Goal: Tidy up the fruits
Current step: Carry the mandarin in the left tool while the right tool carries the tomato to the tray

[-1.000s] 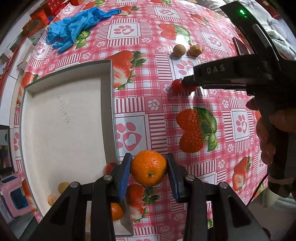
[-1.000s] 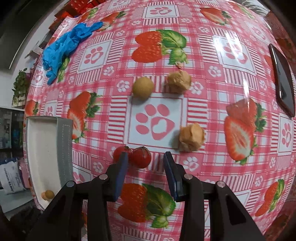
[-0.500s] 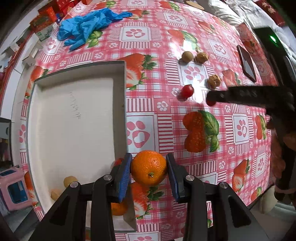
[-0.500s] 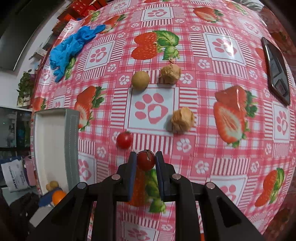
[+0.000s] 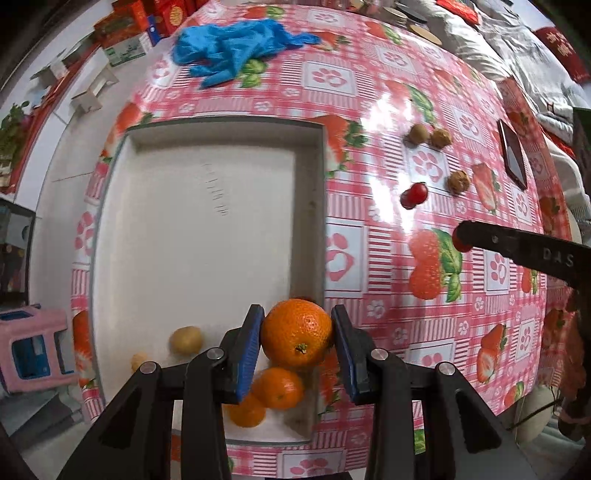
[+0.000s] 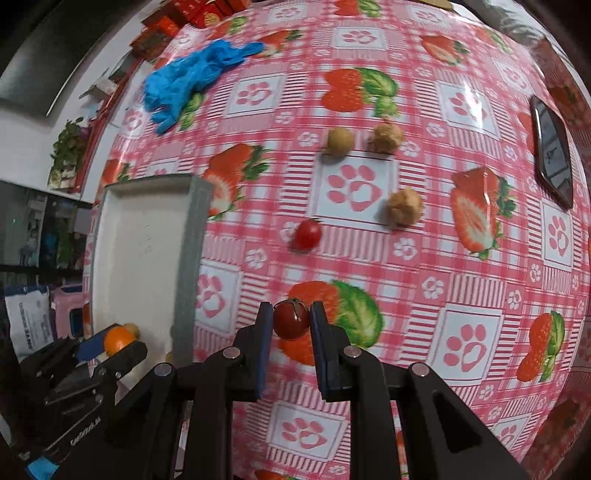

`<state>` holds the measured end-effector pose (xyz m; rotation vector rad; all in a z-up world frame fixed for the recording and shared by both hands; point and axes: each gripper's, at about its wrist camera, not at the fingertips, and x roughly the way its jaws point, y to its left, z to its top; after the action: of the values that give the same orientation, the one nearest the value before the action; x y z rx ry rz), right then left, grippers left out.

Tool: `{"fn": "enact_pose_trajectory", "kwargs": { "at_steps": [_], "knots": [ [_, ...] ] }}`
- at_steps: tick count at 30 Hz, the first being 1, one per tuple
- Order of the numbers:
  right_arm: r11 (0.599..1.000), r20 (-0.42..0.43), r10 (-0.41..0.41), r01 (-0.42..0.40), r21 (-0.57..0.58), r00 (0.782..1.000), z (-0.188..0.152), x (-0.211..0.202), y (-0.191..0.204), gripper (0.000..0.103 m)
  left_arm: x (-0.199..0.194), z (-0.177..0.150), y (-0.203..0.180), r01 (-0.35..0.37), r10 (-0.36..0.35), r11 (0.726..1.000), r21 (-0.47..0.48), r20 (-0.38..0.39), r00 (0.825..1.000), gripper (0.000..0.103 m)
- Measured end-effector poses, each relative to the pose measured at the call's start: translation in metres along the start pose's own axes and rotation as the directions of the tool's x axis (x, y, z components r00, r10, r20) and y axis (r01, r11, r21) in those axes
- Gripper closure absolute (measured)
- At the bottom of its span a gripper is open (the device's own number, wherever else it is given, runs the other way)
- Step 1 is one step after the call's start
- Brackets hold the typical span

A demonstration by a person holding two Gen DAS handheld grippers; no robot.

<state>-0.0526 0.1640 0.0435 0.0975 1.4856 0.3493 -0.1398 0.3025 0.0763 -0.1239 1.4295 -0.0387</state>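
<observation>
My left gripper is shut on an orange, held over the near right corner of the white tray. Two more oranges and two small yellowish fruits lie in that end of the tray. My right gripper is shut on a cherry tomato, lifted above the tablecloth to the right of the tray. A second cherry tomato lies on the cloth, with a longan and two walnuts beyond it.
A blue glove lies crumpled on the cloth past the tray. A dark phone rests near the table's right edge. Red boxes line the far left side. A pink stool stands below the table's left edge.
My right gripper shut on one of the two cherry tomatoes and lifted it toward the tray. My left gripper carried the orange from beside the tray's right wall to over its near corner.
</observation>
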Motion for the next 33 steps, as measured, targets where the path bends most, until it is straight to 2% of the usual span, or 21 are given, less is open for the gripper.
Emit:
{"fn": "enact_pose_trajectory", "kwargs": {
  "at_steps": [17,26,33],
  "knots": [
    [0.986,-0.038,0.037,-0.043,-0.163,0.999,-0.009,0.018,0.107,0.081,-0.003,-0.024,0.069,-0.031,0.032,0.996,-0.087,0.003,0.999,0.064],
    [0.979,-0.075,0.038,-0.053,-0.199,0.996,-0.017,0.033,0.137,0.081,0.006,-0.035,0.088,-0.052,0.050,0.994,-0.098,-0.020,0.999,0.064],
    [0.976,-0.106,0.029,-0.051,-0.210,0.994,-0.022,0.044,0.146,0.081,0.012,-0.039,0.093,-0.056,0.052,0.995,-0.087,-0.039,0.998,0.064]
  ]
}}
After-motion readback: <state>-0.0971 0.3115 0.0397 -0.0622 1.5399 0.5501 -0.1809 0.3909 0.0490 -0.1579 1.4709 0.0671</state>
